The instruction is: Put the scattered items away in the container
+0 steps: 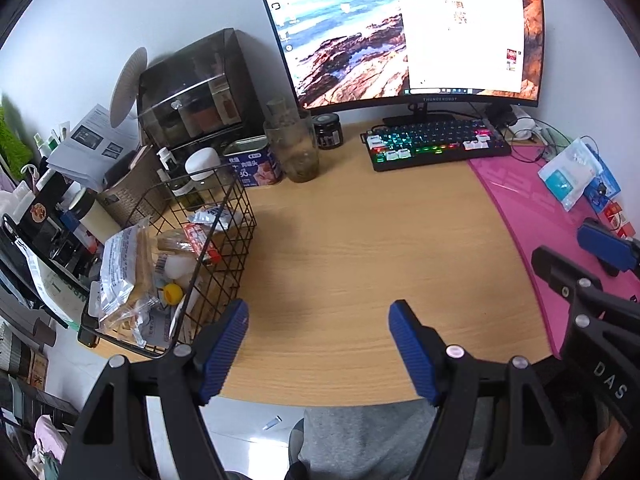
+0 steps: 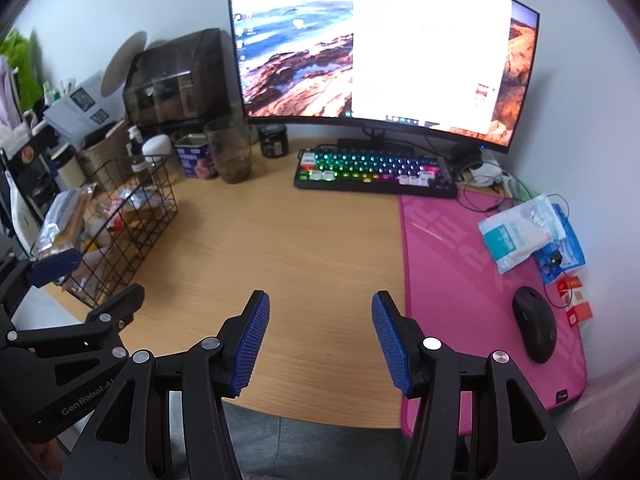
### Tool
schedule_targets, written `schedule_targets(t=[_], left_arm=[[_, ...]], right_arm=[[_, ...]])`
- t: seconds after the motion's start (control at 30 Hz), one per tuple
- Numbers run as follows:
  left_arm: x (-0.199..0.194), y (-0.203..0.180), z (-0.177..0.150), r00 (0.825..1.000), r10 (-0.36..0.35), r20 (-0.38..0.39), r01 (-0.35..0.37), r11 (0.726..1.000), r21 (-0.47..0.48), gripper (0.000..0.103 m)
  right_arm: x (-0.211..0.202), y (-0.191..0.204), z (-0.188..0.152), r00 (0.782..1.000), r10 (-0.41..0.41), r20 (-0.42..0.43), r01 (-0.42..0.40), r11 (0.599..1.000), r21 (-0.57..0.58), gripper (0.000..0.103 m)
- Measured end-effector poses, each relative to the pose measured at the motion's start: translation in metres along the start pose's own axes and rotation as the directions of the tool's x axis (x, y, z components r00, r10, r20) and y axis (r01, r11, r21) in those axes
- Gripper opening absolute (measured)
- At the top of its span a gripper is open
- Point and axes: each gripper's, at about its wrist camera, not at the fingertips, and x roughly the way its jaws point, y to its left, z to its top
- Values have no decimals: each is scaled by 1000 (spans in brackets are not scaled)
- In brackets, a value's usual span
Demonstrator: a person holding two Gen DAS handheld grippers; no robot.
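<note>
A black wire basket (image 1: 224, 240) (image 2: 136, 224) stands at the desk's left edge, filled with snack packets (image 1: 124, 276), a small yellow-capped item (image 1: 173, 293) and other wrappers. My left gripper (image 1: 316, 344) hovers over the desk's near edge, just right of the basket, open with nothing between its blue pads. My right gripper (image 2: 320, 336) hangs over the near edge too, open and empty, at the border of the pink mat (image 2: 452, 280). Each gripper shows at the side of the other's view. A white-and-teal pouch (image 2: 516, 232) (image 1: 568, 172) lies on the mat's far right.
At the back stand a curved monitor (image 2: 376, 56), a lit keyboard (image 2: 372, 170), a glass (image 2: 230, 152), a tin can (image 2: 194, 158) and a dark jar (image 2: 273, 140). A black mouse (image 2: 534, 326) and small red packets (image 2: 576, 300) sit on the mat. Clutter fills the left shelf.
</note>
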Motion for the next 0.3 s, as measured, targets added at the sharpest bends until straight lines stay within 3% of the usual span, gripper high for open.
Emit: schedule_targets(t=[0.3], left_arm=[[-1, -1, 2, 1000, -12, 13, 12, 1000, -1, 77]], right_arm=[[2, -2, 0, 1000, 2, -4, -2, 1000, -2, 54]])
